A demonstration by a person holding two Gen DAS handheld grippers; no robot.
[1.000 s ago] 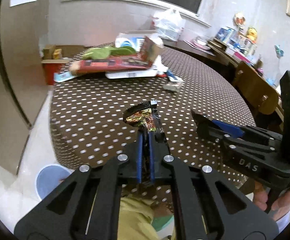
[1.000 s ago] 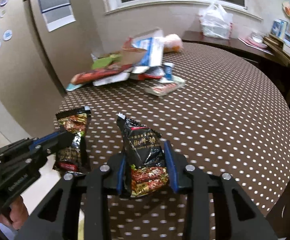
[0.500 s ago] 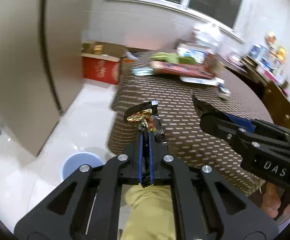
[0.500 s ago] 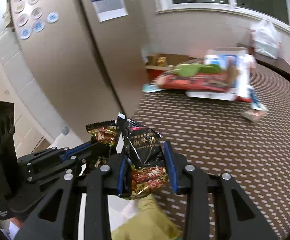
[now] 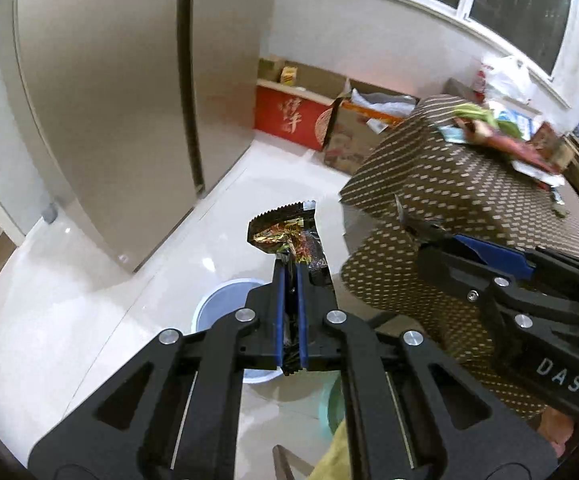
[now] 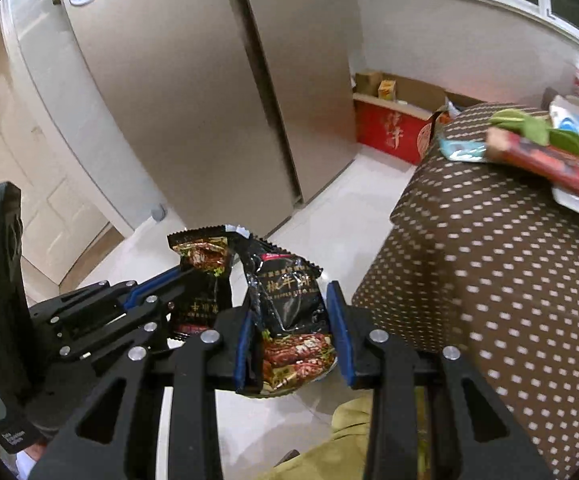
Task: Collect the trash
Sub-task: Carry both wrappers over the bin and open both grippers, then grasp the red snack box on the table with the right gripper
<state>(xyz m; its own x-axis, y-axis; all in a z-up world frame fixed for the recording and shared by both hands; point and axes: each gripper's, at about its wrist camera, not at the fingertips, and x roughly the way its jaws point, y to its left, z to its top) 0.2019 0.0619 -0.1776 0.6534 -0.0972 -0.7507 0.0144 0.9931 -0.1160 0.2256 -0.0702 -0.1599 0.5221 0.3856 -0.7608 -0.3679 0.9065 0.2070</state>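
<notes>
My left gripper (image 5: 289, 270) is shut on a thin black snack wrapper (image 5: 285, 232), which sticks up past its fingertips. It hangs over the white floor, above a round blue waste bin (image 5: 219, 304) that its fingers partly hide. In the right wrist view my right gripper (image 6: 291, 300) is shut on a puffier black and red snack packet (image 6: 285, 300). The left gripper (image 6: 181, 280) with its wrapper (image 6: 201, 256) sits close to the left of it. From the left wrist view the right gripper (image 5: 445, 240) shows at the right, in front of the table's side.
A round table with a brown dotted cloth (image 6: 489, 264) stands to the right, with a pile of packets (image 6: 545, 152) on its far part. A tall beige fridge (image 6: 209, 80) rises behind, red boxes (image 6: 389, 132) beside it. A person's yellow-green trouser leg (image 6: 349, 440) is below the grippers.
Both grippers have swung left off the table top and out over the floor, still holding their packets. The blue bin now lies under the left gripper.
</notes>
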